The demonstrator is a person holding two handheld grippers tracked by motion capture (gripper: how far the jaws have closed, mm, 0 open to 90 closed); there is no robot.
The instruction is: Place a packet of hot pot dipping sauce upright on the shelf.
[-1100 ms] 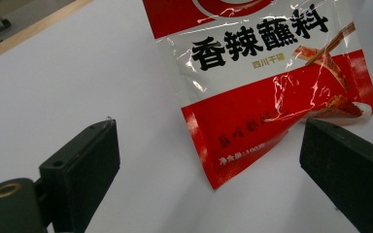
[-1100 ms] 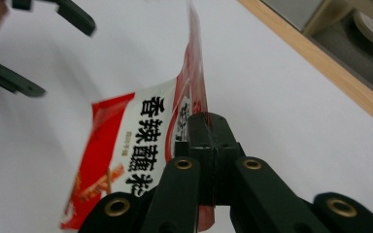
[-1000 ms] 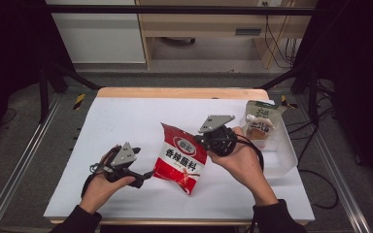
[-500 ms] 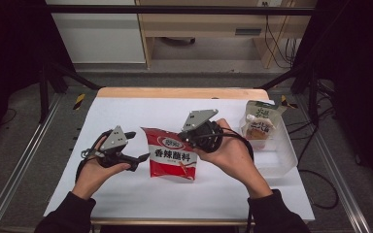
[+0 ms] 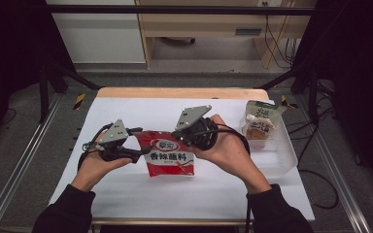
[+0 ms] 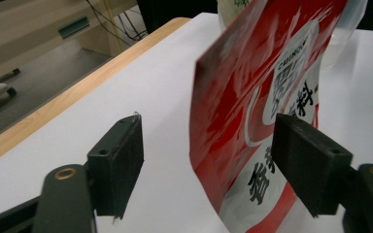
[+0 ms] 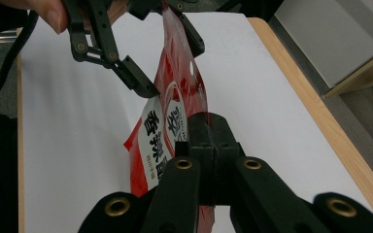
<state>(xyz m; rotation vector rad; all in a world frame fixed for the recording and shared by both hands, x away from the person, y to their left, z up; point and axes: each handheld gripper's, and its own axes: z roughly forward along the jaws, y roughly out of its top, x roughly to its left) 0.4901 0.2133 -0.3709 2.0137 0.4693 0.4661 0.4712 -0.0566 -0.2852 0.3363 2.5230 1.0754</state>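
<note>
Pouch: the red sauce pouch (image 5: 167, 156) is hanging up off the white table (image 5: 126, 191), roughly mid-table and left of the clear plastic bin (image 5: 284, 158).
Right gripper: your right gripper (image 7: 203, 127) has its jaws pinched tight on the pouch's top right edge, so that one's carrying it.
Left gripper: your left gripper (image 6: 209, 160) is spread wide, with the pouch's left edge sitting between the jaws and one pad (image 6: 307, 162) in front of the printed face, nothing clamped yet.
Step tip: I'd slide the left one a touch further onto the edge before you squeeze, and grab flat seam rather than the bulgy middle. Keep the right side steady so the pouch doesn't swing out of the gap.
Watch out: the film looks slick and curls, so a shallow bite could slip off.
Nearby stuff: a carton (image 5: 262, 112) and a smaller pouch (image 5: 257, 130) stand in the bin, well right of your pouch.
In the way: nothing sits between the grippers except the pouch itself, and the cable (image 5: 233, 133) stays by your right hand (image 5: 226, 150).
</note>
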